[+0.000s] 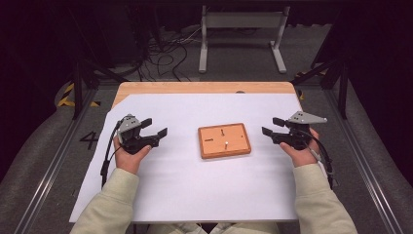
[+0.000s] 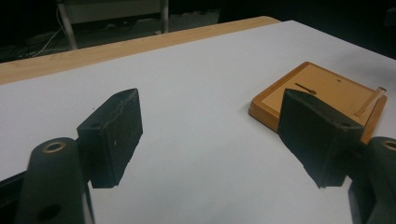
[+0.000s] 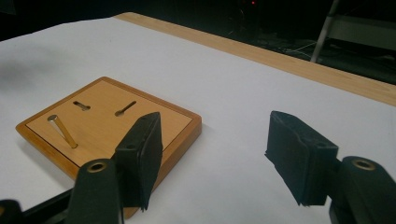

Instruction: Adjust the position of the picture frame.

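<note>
My left gripper (image 1: 156, 127) has its jaws spread wide with nothing between them, and my right gripper (image 1: 272, 126) is the same, jaws well apart and empty. Both hover over the white sheet (image 1: 180, 190) that covers the surface, one on each side of the wooden board (image 1: 224, 140), which lies flat near the middle, apart from either gripper. A small brass pin (image 3: 62, 131) stands tilted from the board's near part, beside two keyhole slots (image 3: 125, 108). The pin looks like the thing to go for. I judge the right gripper is better placed. I'd bring it in level, line the jaws up either side of the pin, and close gently low on the shaft so it doesn't slip. The left could steady the board's edge.
</note>
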A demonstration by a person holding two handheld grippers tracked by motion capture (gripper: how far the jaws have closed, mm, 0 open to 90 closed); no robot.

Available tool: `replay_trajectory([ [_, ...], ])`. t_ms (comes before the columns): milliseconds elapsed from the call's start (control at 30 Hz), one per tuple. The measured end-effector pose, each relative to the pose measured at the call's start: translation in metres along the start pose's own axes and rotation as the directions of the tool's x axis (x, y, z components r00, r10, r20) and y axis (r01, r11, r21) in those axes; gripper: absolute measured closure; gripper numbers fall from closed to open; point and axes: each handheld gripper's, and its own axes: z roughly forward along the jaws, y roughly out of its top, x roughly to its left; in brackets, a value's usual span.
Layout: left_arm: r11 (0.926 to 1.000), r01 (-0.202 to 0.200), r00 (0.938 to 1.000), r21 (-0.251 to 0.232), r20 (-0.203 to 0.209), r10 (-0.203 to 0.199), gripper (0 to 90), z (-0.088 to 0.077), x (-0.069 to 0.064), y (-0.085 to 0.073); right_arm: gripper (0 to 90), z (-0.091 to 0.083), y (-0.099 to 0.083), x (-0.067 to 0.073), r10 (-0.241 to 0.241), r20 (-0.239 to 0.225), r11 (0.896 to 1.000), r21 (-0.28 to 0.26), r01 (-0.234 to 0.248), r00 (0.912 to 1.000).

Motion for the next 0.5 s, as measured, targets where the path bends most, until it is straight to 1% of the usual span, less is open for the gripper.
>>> replay_trajectory([
  [500,1.0,-0.002,1.0,-0.006,-0.002,0.002,22.5,-0.0005,-0.0008,0.0003,35.6,0.0005,0.0003,-0.0001,-0.009,0.011,1.0,-0.001,0.01,0.9999],
])
